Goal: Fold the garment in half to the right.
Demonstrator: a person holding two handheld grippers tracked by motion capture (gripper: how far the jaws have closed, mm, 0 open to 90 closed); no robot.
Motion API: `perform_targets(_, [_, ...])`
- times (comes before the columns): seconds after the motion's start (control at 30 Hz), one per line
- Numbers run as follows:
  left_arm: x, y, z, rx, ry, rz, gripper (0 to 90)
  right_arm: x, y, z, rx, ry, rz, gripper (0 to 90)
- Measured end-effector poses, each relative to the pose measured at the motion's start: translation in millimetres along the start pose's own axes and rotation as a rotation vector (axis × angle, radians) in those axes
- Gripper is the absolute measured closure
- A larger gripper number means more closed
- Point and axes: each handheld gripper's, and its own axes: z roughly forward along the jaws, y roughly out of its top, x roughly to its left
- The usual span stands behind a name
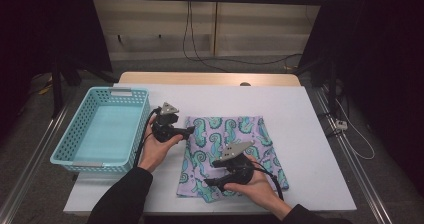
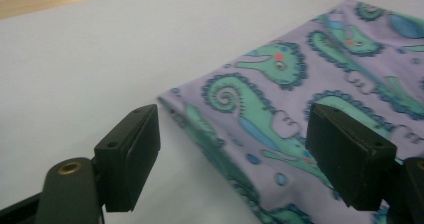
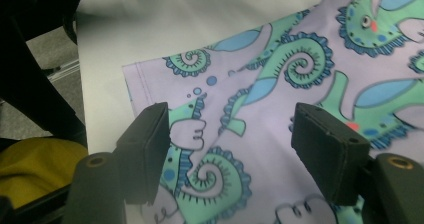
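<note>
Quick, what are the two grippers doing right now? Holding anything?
Left gripper: open, holding nothing, at the edge of the seahorse cloth.
Right gripper: open, holding nothing, over the cloth.

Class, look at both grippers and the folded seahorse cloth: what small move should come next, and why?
Probably ease the left gripper forward onto the cloth edge and close. Both grippers stand open, nothing held; the right gripper hangs over its near corner.

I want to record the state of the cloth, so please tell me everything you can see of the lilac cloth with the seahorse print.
The lilac cloth with teal seahorses looks like thin, soft fabric, folded into a rough rectangle. It lies flat on the white table, right of the blue basket. The left gripper straddles its corner edge with open jaws; the right gripper hovers open above its near corner. Neither presses it.
</note>
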Motion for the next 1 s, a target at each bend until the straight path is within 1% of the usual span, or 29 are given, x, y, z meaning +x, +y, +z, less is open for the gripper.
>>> perform_targets(0.03, [3.5, 1.4, 1.0, -0.002, 0.001, -0.013, 23.9, 0.0, 0.0, 0.0, 0.0, 0.0, 0.0, 33.7])
perform_targets(0.07, [7.2, 2.8, 2.5, -0.011, -0.003, -0.037, 26.0, -0.5, 1.3, 2.4, 0.007, 0.004, -0.003, 35.3])
perform_targets(0.1, [10.8, 4.1, 4.2, -0.014, -0.002, -0.048, 27.4, -0.9, 2.4, 5.0, 0.012, 0.011, -0.006, 37.4])
perform_targets(0.13, [17.8, 5.8, 8.2, -0.002, -0.009, -0.066, 31.9, -0.7, 4.5, 10.4, 0.022, 0.022, -0.01, 40.1])
perform_targets(0.23, [21.3, 5.9, 12.0, 0.004, 0.0, -0.074, 37.2, -0.1, 8.5, 19.0, 0.036, 0.029, -0.023, 41.5])
perform_targets(0.27, [23.2, 5.7, 15.9, 0.015, 0.014, -0.076, 40.4, 0.4, 10.0, 22.1, 0.043, 0.027, -0.028, 43.2])
perform_targets(0.3, [23.2, 5.7, 15.9, 0.015, 0.014, -0.076, 43.7, 0.4, 10.0, 22.1, 0.043, 0.027, -0.028, 43.2])
perform_targets(0.33, [24.8, 5.0, 19.4, 0.026, 0.021, -0.079, 45.1, 2.2, 11.7, 29.8, 0.064, 0.016, -0.04, 45.2])
perform_targets(0.37, [24.8, 5.0, 19.4, 0.026, 0.021, -0.079, 46.9, 2.2, 11.7, 29.8, 0.064, 0.016, -0.04, 45.2])
perform_targets(0.4, [25.7, 4.4, 22.2, 0.023, 0.024, -0.085, 50.9, 4.1, 11.0, 36.0, 0.081, 0.019, -0.046, 48.0])
perform_targets(0.43, [26.9, 4.5, 23.7, 0.03, 0.022, -0.083, 52.0, 5.8, 10.4, 37.9, 0.086, 0.015, -0.048, 47.9])
perform_targets(0.47, [28.8, 5.2, 25.8, 0.031, 0.02, -0.088, 52.0, 5.8, 10.4, 37.9, 0.086, 0.015, -0.048, 47.9])
perform_targets(0.5, [29.3, 6.1, 27.5, 0.024, 0.017, -0.092, 53.8, 9.0, 10.1, 38.1, 0.088, 0.0, -0.071, 49.7])
perform_targets(0.53, [28.5, 9.5, 31.7, 0.037, 0.021, -0.076, 54.6, 9.3, 10.0, 37.4, 0.092, 0.001, -0.076, 53.6])
perform_targets(0.57, [28.5, 9.5, 31.7, 0.037, 0.021, -0.076, 55.3, 10.0, 9.4, 37.2, 0.089, -0.001, -0.07, 55.0])
perform_targets(0.6, [27.8, 10.6, 33.2, 0.044, 0.021, -0.065, 55.3, 10.0, 9.4, 37.2, 0.089, -0.001, -0.07, 55.0])
perform_targets(0.63, [24.9, 12.0, 37.5, 0.027, 0.029, -0.062, 55.7, 9.9, 8.9, 37.3, 0.086, -0.002, -0.073, 58.4])
perform_targets(0.67, [27.3, 13.1, 40.0, 0.058, 0.029, -0.029, 56.1, 10.1, 8.8, 37.1, 0.088, -0.007, -0.077, 60.9])
perform_targets(0.7, [28.4, 13.2, 43.3, 0.068, 0.04, -0.026, 56.1, 10.5, 9.3, 36.7, 0.093, -0.008, -0.077, 65.7])
perform_targets(0.73, [29.7, 12.7, 46.3, 0.071, 0.043, -0.027, 56.1, 10.6, 9.5, 36.3, 0.095, -0.01, -0.076, 69.4])
perform_targets(0.8, [32.1, 10.5, 52.7, 0.071, 0.057, -0.046, 55.7, 9.9, 9.4, 36.5, 0.094, -0.018, -0.076, 74.4])
perform_targets(0.83, [33.2, 9.5, 55.0, 0.076, 0.059, -0.052, 54.1, 8.5, 9.4, 36.2, 0.093, -0.023, -0.074, 78.0])
perform_targets(0.9, [36.0, 6.1, 60.7, 0.088, 0.06, -0.065, 52.9, 6.5, 9.2, 36.4, 0.086, -0.023, -0.062, 82.2])
perform_targets(0.93, [37.5, 4.8, 62.3, 0.088, 0.054, -0.069, 53.0, 5.1, 9.5, 36.8, 0.081, -0.021, -0.056, 86.5])
perform_targets(1.0, [37.9, 5.0, 63.2, 0.081, 0.06, -0.078, 54.3, 5.2, 9.8, 37.2, 0.078, -0.021, -0.057, 87.4])
